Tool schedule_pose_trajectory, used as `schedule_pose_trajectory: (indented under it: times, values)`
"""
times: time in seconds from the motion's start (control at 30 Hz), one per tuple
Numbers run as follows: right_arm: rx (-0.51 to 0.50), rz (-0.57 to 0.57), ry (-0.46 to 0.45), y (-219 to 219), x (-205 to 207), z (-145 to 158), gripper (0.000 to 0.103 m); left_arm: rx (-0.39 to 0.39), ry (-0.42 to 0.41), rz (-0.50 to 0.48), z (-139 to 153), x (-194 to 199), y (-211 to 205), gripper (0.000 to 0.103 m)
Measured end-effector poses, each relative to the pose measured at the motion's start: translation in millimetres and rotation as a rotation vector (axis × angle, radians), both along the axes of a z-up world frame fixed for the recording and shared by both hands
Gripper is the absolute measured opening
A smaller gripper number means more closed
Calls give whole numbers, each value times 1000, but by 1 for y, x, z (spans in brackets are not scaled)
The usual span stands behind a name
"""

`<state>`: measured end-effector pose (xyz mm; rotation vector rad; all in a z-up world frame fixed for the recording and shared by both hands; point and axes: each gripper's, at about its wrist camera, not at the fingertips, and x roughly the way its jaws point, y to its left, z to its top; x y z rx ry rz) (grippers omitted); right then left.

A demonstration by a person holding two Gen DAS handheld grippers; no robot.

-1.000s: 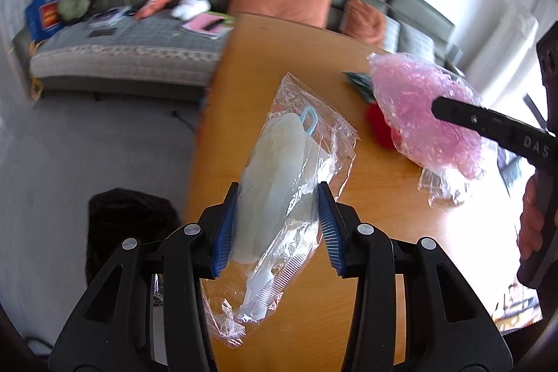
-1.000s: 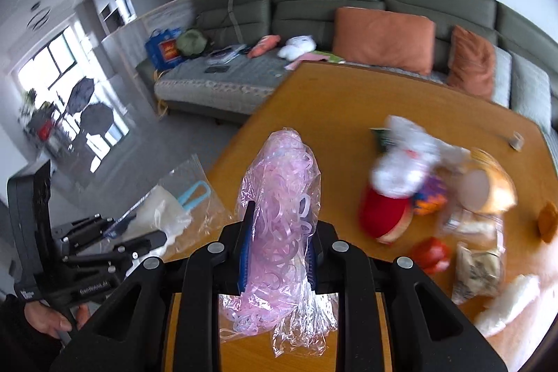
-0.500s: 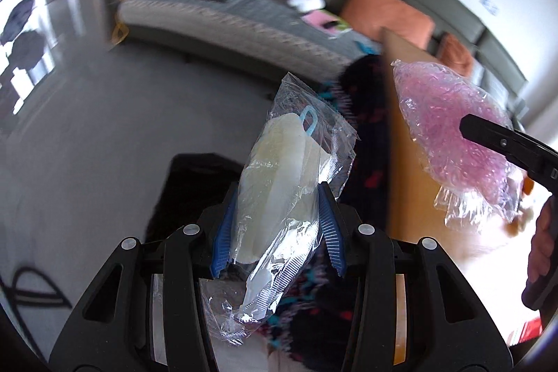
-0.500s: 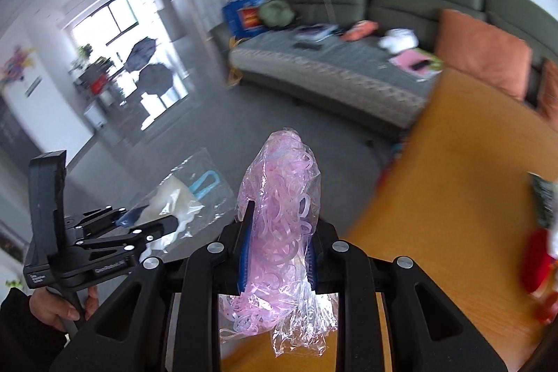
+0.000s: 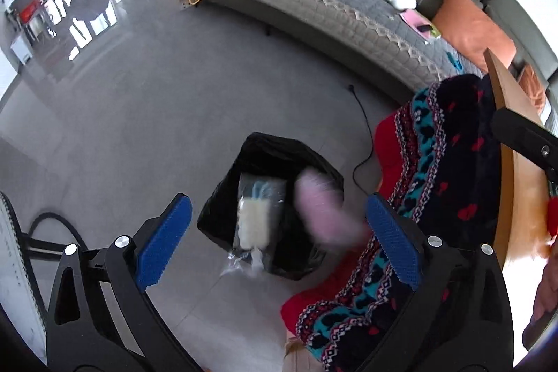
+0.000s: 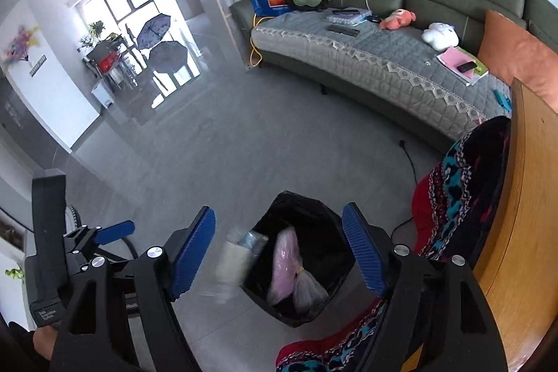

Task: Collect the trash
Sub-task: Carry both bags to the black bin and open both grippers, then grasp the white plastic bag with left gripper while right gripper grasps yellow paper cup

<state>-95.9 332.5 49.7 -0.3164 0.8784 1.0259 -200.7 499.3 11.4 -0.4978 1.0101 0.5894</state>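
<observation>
Both jaws just opened wide, empty. Left gripper (image 5: pixel 275 239), right gripper (image 6: pixel 279 253) over bin (image 6: pixel 300 215), lower centre. Clear pack (image 5: pixel 256 215) on rim, may spill; pink bag (image 6: pixel 284 267) inside. Release directly above bin mouth.

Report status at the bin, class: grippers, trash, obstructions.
Left gripper and right gripper just opened, empty. Clear packet and pink bag dropping into black bin. Nothing blocking.
</observation>
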Motion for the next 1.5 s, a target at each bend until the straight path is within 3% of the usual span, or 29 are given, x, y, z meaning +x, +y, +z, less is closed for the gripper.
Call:
schedule_pose_trajectory:
  times: [0.27, 0.47, 0.67, 0.9, 1.13, 1.27, 1.5]
  values:
    - [14, -38, -13, -28, 14, 7, 76, 58, -30, -14, 25, 5, -13, 97]
    - [71, -105, -28, -83, 29, 28, 76, 64, -67, -75, 48, 28, -53, 97]
    - [105, -185, -54, -154, 48, 48, 76, 88, -107, -166, 71, 59, -117, 97]
    - [131, -313, -133, -254, 73, 73, 76, 86, -143, -337, 88, 110, -216, 97]
    - [45, -531, -261, -368, 119, 85, 76, 69, -165, -489, 93, 162, -304, 97]
    - [-5, -627, -257, -426, 149, 76, 76, 47, -171, -551, 93, 191, -344, 97]
    - [-133, -620, -229, -475, 190, 33, 74, 32, -138, -649, 84, 235, -404, 97]
